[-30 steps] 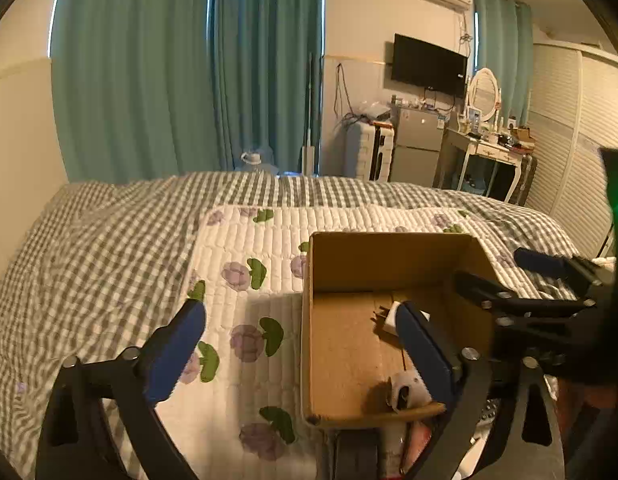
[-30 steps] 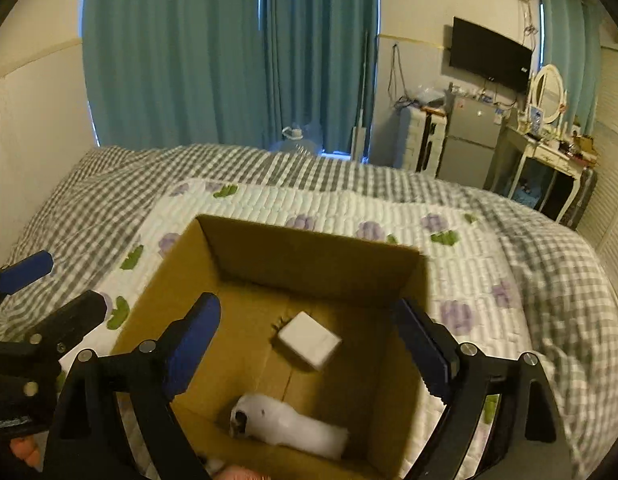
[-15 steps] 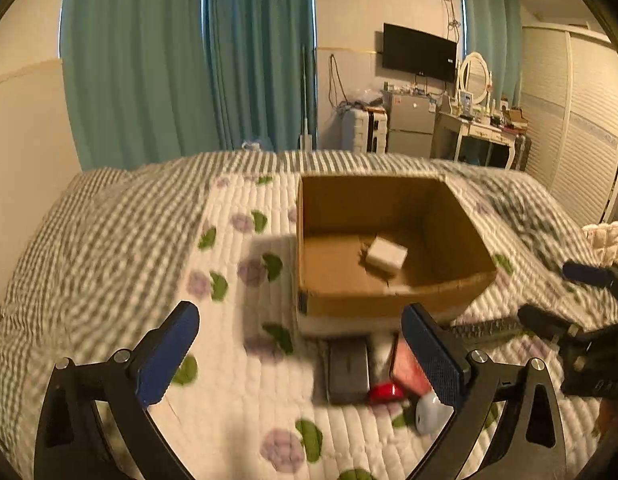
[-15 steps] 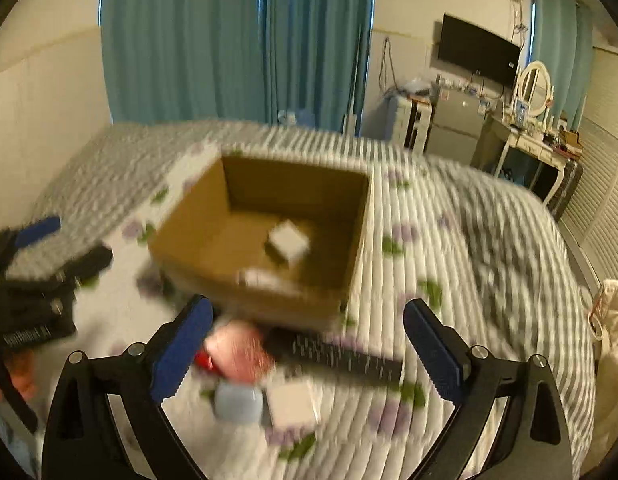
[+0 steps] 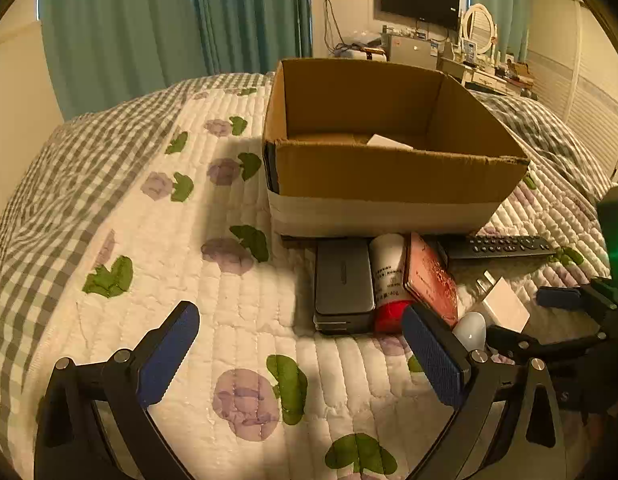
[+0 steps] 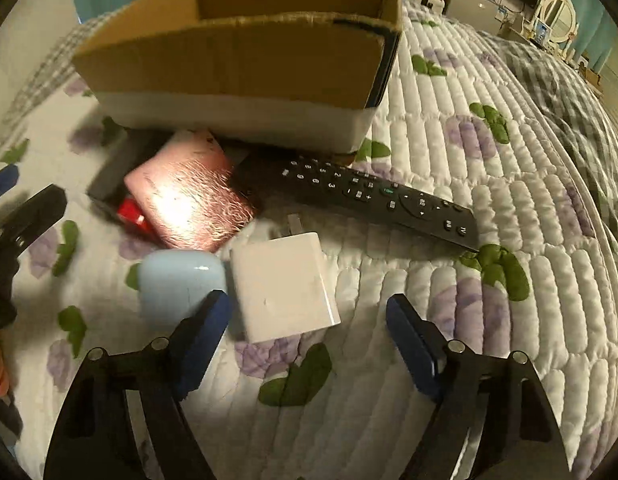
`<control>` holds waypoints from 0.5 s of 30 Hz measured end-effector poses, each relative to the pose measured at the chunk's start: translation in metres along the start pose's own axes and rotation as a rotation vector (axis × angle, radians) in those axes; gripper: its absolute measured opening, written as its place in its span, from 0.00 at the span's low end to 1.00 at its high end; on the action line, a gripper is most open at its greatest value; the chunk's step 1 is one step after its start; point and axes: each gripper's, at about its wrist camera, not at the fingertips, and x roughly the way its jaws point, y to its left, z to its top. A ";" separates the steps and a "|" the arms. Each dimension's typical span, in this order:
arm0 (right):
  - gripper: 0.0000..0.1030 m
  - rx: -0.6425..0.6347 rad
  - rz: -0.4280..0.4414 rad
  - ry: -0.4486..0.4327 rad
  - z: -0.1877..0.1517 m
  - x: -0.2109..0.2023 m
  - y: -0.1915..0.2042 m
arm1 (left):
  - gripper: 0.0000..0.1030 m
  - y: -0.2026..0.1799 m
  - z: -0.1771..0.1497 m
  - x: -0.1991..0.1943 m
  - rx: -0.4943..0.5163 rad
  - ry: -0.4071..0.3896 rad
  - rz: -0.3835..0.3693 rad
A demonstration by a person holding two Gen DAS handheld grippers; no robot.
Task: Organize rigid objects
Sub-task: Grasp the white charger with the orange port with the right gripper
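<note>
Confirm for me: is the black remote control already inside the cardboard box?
No. The black remote control lies on the quilt in front of the cardboard box, outside its walls.

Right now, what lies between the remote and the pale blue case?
The white charger lies between the remote and the blue case, touching neither that I can tell; the right wrist view shows it.

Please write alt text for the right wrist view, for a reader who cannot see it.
The open right tool hovers over a white square charger plug on a floral quilted bedspread. Around the plug lie a pale blue rounded case, a shiny pink box and a long black remote control, before a brown cardboard box.
</note>
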 end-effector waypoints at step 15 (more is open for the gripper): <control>0.49 0.032 0.086 -0.160 0.015 -0.036 -0.015 | 0.92 -0.012 0.013 0.024 0.019 0.056 0.018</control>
